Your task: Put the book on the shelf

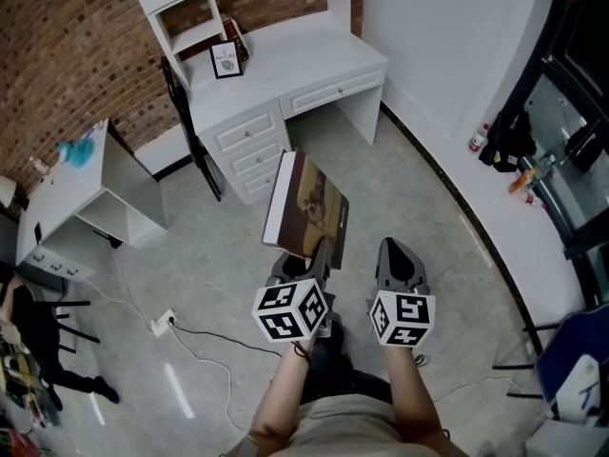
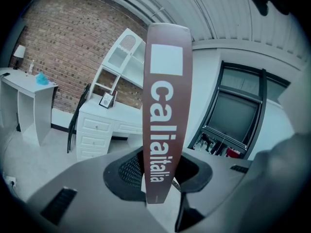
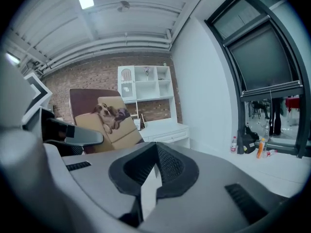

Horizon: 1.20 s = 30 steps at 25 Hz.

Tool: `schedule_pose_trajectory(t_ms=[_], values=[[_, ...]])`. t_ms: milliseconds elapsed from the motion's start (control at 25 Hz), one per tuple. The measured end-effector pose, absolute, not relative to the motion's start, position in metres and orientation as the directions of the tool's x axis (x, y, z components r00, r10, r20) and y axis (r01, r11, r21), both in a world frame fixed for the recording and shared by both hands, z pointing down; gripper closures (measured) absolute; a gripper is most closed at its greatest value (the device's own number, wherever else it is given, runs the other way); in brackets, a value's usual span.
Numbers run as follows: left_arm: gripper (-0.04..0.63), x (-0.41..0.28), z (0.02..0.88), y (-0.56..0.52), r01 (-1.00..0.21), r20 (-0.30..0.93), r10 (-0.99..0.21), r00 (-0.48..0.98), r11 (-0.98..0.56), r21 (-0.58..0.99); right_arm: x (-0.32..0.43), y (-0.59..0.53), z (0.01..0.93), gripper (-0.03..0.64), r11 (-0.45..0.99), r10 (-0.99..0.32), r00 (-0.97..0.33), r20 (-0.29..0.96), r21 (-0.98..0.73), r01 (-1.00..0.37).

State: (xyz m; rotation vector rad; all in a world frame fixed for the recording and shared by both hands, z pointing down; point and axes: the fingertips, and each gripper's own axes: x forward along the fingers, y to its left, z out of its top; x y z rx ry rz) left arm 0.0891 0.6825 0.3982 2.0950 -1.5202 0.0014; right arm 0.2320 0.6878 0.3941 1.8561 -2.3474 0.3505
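The book point(image 1: 306, 208) is pinched at its lower edge by the left gripper point(image 1: 319, 255) and held up over the floor point(image 1: 419, 208), well apart from the white counter point(image 1: 285, 60) and the shelf point(image 1: 181, 12) standing on it. The right gripper point(image 1: 398, 260) is held just beside the left, its jaws pressed together on nothing. Bare floor is left open between the book's far edge and the counter's drawers point(image 1: 243, 141).

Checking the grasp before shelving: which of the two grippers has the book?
The left gripper: the book stands clamped between its jaws, brown spine facing the camera. The right gripper is shut with nothing between its jaws.
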Motion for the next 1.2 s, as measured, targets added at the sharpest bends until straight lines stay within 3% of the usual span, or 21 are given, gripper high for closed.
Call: schedule_pose_trajectory(t_ms=[480, 1200], values=[[0.446, 0.078, 0.394, 0.583, -0.872, 0.309, -0.866, 0.394, -0.246, 0.422, 0.212, 0.586, 0.387, 0.6, 0.213, -0.943, -0.228, 0.242, -0.083, -0.973], [0.446, 0.054, 0.415, 0.516, -0.884, 0.357, -0.869, 0.343, -0.17, 0.436, 0.2, 0.512, 0.401, 0.6, 0.224, -0.932, -0.243, 0.269, -0.1, -0.969]])
